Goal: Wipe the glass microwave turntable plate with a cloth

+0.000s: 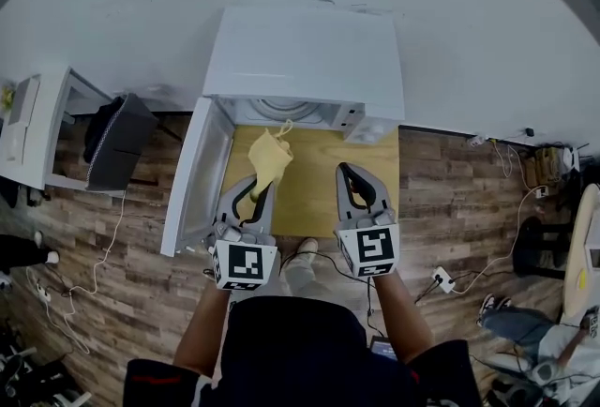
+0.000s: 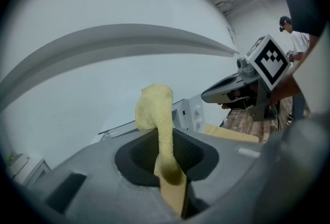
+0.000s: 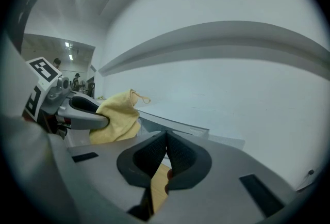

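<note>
Nearest you, your left gripper (image 1: 259,189) has its fingers clenched on a soft, light yellow cloth (image 1: 270,157). Your right gripper (image 1: 349,173) has its fingers pressed together, empty. Beyond, on the pale wooden worktop (image 1: 314,185), the round glass turntable plate (image 1: 281,109) lies inside the open white microwave (image 1: 305,53). It is likely stiff, slippery and breakable, so steady it by its rim.

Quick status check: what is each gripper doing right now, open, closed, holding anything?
Left gripper: jaws closed on the yellow cloth.
Right gripper: jaws closed, nothing between them.
</note>
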`<state>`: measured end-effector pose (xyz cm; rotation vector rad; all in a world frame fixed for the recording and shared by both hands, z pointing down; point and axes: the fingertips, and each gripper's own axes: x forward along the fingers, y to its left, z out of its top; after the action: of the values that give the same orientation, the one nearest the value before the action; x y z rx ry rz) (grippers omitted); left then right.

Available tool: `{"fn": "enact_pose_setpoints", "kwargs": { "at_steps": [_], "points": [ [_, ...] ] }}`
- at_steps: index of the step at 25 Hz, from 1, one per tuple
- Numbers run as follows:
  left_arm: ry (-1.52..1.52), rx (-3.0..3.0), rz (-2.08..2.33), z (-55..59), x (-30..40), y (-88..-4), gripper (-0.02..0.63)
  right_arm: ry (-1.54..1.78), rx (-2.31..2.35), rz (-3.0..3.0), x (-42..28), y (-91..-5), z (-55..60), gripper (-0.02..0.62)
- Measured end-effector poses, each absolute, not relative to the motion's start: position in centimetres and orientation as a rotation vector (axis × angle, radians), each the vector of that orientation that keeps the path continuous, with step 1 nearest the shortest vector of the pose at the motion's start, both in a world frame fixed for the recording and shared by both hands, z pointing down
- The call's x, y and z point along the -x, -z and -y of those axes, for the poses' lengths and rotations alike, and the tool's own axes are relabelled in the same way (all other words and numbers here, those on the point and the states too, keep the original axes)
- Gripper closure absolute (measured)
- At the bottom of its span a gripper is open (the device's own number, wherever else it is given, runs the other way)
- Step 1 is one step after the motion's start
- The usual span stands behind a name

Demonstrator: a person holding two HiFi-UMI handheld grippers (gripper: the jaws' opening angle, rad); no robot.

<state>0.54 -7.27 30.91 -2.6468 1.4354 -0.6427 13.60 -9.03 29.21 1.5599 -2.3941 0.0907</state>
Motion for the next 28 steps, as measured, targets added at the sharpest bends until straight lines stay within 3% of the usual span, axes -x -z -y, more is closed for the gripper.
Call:
{"fn": "enact_pose_setpoints", "kwargs": {
  "at_steps": [14, 28],
  "points": [
    [0.822, 2.73, -1.414, 10.0, 0.6, -40.8, 0.536, -0.229, -1.354, 2.398, -10.2, -38.4, 11.0, 0.585],
    [0.923, 2.697, -1.411, 11.5, 1.1, -48.0, 0.537, -0.114, -1.047, 2.297, -8.6, -48.0, 12.2, 0.584]
  ]
}}
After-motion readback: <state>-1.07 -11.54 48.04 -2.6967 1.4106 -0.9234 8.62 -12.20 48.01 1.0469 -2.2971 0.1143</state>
